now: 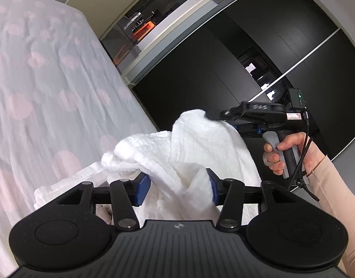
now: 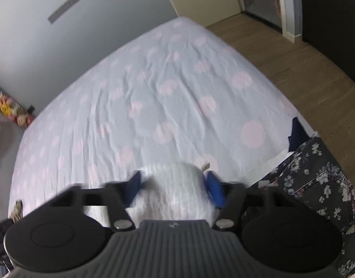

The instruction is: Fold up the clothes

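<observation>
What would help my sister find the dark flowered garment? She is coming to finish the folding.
Start at the bed with its pale sheet and pink dots. At its near right corner lies the dark flowered garment, beside the white garment. It alone is black with small pale blossoms.

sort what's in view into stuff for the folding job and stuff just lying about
In the job:
white garment
left gripper, closed on it
right gripper, closed on it
spotted bed sheet, the surface below

Lying about:
dark floral clothing
colourful toys by the wall
</observation>
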Available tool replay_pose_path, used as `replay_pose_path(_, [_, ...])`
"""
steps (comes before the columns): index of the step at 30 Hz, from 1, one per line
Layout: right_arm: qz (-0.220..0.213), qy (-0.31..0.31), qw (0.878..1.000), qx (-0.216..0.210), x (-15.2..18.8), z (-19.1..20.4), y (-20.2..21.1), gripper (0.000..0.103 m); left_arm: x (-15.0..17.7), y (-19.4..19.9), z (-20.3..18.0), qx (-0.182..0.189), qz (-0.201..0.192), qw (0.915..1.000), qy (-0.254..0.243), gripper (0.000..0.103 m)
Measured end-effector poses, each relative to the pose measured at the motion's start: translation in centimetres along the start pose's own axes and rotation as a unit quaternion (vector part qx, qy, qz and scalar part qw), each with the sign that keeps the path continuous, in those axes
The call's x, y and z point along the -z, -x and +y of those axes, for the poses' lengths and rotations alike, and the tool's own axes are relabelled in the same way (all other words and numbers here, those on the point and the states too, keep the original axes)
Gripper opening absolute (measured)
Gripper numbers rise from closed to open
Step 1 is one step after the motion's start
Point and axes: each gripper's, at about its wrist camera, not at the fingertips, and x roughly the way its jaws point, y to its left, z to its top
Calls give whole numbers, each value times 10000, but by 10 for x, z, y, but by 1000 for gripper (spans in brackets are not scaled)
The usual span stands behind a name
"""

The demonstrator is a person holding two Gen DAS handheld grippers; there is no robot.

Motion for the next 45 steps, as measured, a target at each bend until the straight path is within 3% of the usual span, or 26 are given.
replay_pose_path(1, [-18, 103, 9999, 17, 1, 4, 0, 33, 0, 0, -2, -13, -10, 10000, -78, 19])
replay_pose_path(2, [-100, 244, 9996, 27, 2, 8, 2, 24, 0, 2, -5, -27, -82, 9997, -222, 14])
replay_pose_path(5, [-532, 817, 9951, -145, 7, 20, 16, 19, 0, 13, -18, 75, -425, 9972, -617, 10])
replay_pose_path(7, [-981, 1354, 9851, -400, 13, 29, 31, 18, 5, 24, -32, 11, -631, 9927, -1026, 10])
replay_pose_path(9, [-1172, 1624, 9786, -466, 16, 36, 37, 17, 11, 29, -43, -280, -688, 9876, -1383, 10])
replay_pose_path(12, [-1121, 1761, 9778, -161, 21, 43, 22, 16, 19, 27, -45, -765, -517, 9839, -1527, 10])
replay_pose_path(16, [-1044, 1688, 9801, 64, 27, 47, -1, 17, 24, 18, -36, -1022, -158, 9845, -1416, 11])
replay_pose_path(18, [-1074, 1515, 9824, 186, 29, 46, -2, 26, 25, 19, -34, -1114, -72, 9851, -1310, 18])
replay_pose_path(20, [-1162, 1344, 9836, 306, 31, 43, 1, 28, 25, 28, -39, -1215, -102, 9844, -1265, 21])
replay_pose_path(25, [-1645, 1192, 9772, 621, 45, 35, 40, 30, 28, 59, -63, -1320, -284, 9811, -1387, 25])
replay_pose_path(31, [-1788, 1137, 9747, 717, 92, 24, 104, 30, 32, 79, -101, -1043, -350, 9798, -1667, 26])
replay_pose_path(38, [-1830, 1456, 9677, 939, 172, 15, 135, 28, 52, 53, -133, -751, -73, 9749, -2096, 26])
replay_pose_path(42, [-1762, 1328, 9721, 801, 188, 2, 121, 28, 69, 34, -141, -820, 188, 9687, -2337, 26])
replay_pose_path(45, [-1722, 1116, 9755, 790, 188, -13, 102, 24, 78, 15, -138, -1116, 481, 9609, -2488, 26])
